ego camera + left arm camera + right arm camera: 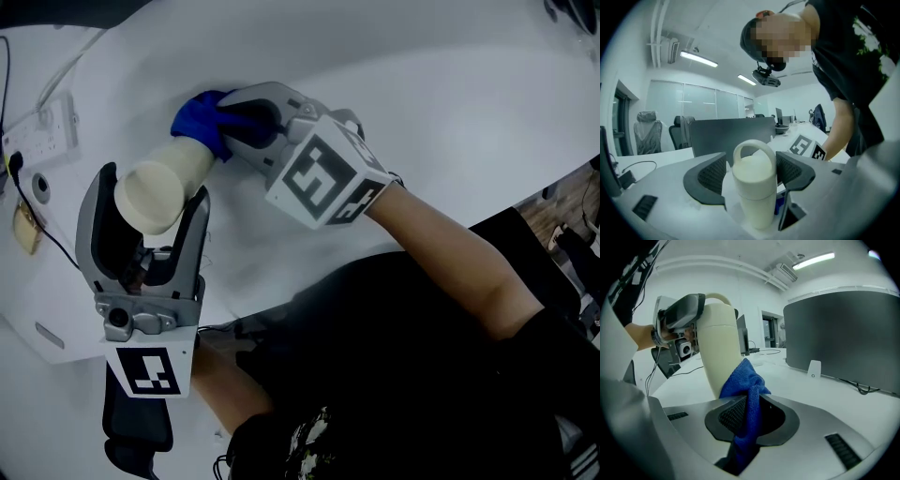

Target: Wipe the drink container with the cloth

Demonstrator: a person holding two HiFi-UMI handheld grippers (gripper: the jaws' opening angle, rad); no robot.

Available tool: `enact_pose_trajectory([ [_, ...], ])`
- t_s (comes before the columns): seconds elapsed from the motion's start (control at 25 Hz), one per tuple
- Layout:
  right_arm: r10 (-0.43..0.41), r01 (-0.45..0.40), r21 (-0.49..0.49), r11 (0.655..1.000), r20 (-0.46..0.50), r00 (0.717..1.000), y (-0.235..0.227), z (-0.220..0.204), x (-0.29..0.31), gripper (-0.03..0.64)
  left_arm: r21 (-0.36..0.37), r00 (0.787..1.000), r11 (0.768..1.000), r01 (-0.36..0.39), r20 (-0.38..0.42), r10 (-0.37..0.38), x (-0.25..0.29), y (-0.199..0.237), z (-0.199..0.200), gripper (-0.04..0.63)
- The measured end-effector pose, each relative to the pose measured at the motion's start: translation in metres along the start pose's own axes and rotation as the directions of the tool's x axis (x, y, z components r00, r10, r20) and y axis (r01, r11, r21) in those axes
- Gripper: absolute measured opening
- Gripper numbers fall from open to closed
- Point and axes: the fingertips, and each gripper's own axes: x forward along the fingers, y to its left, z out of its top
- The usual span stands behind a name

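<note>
Overhead, the left gripper (150,202) is clamped round the lid end of the cream drink container (173,173), which is tilted over the white worktop (422,75) toward its left edge, near the power strip (37,131). The right gripper (239,127) pinches the blue cloth (199,120) and presses it against the container's far end.

The left gripper view shows both pads bearing on the container's sides just below its loop handle.

The right gripper view shows the jaws pressed together on a narrow fold of cloth, its bunched tip touching the lower body. Whether the base rests on the worktop I cannot tell.

Likely risks: a sideways rub could pivot the smooth container in its high grip, or drag the thin fold out of the jaws.
</note>
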Motion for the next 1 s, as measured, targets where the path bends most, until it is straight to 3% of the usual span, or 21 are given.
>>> enact_pose_trajectory([
  [0.16,0.013,-0.013,0.002,1.0,0.013,1.0,0.0,0.0,0.0,0.055,-0.07,0.983,0.982,-0.178,0.031,0.18,-0.007,0.003,0.011,0.33],
  [0.24,0.015,-0.015,0.001,1.0,0.017,1.0,0.0,0.0,-0.001,0.055,-0.142,0.96,0.951,-0.275,0.011,0.28,-0.007,0.001,0.009,0.338],
  [0.32,0.015,-0.015,-0.001,1.0,0.024,1.0,0.001,0.0,-0.001,0.055,-0.189,0.922,0.904,-0.383,-0.03,0.385,-0.006,0.003,0.003,0.341],
  [0.4,0.013,-0.013,-0.004,1.0,0.029,1.0,0.0,0.001,-0.002,0.055,-0.177,0.885,0.867,-0.466,-0.077,0.46,-0.003,0.007,-0.003,0.339],
  [0.52,0.009,-0.008,-0.007,1.0,0.034,0.999,0.0,0.001,-0.002,0.055,-0.134,0.866,0.856,-0.5,-0.108,0.489,0.001,0.01,-0.007,0.336],
  [0.64,0.005,-0.006,0.006,1.0,0.038,0.999,-0.001,0.001,0.0,0.057,-0.115,0.882,0.875,-0.47,-0.108,0.46,0.003,0.012,-0.009,0.288],
  [0.72,-0.003,0.001,0.04,0.999,0.046,0.999,-0.002,0.002,-0.002,0.057,-0.105,0.909,0.904,-0.414,-0.1,0.404,0.005,0.009,-0.01,0.287],
  [0.88,-0.05,0.031,0.148,0.988,0.13,0.99,-0.009,0.024,-0.025,0.057,-0.039,0.983,0.984,-0.172,-0.064,0.17,0.008,-0.004,-0.008,0.287],
  [1.0,-0.103,0.036,0.249,0.968,0.263,0.959,-0.019,0.061,-0.051,0.057,0.02,0.999,0.999,0.025,-0.026,-0.025,0.008,-0.013,-0.006,0.287],
])
